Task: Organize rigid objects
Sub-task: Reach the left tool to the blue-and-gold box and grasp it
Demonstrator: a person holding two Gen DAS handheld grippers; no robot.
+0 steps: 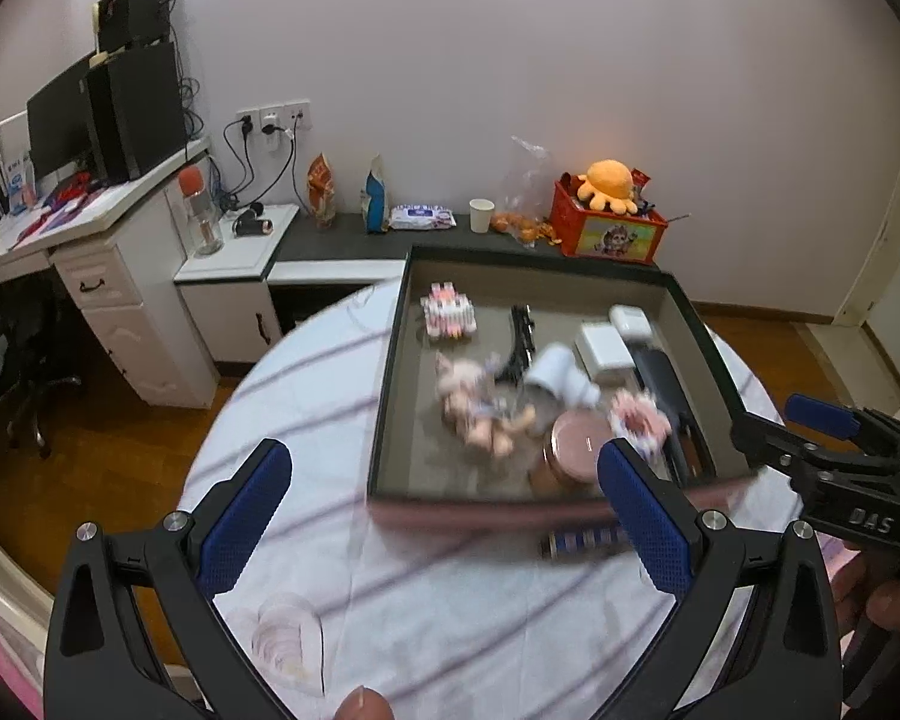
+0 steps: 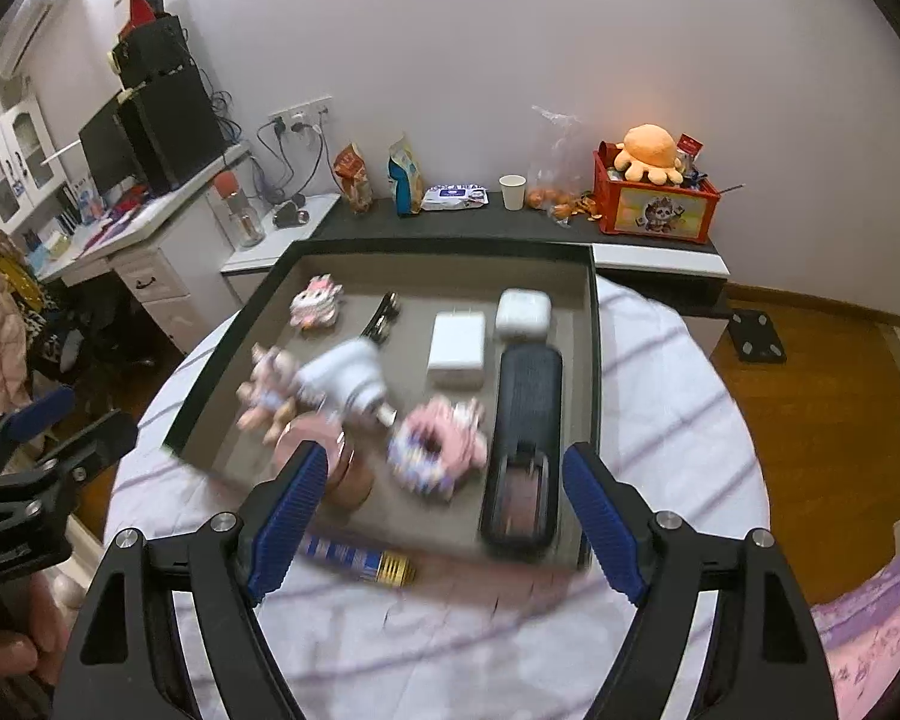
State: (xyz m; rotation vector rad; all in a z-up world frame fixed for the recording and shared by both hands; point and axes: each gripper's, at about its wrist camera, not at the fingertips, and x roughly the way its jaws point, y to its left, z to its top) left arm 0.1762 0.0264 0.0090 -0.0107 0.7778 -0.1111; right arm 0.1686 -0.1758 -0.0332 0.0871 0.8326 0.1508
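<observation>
Now both tongs, left (image 1: 444, 510) and right (image 2: 444, 516), gape empty above the tray (image 2: 594, 360)

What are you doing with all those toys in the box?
A person holds a hand-held gripper in each hand, sorting small things into a dark tray on a round table. Both the left hand-held gripper and right hand-held gripper are open and empty. One striped tube lies outside the tray on the cloth; the toys, white boxes and black case are inside.
</observation>
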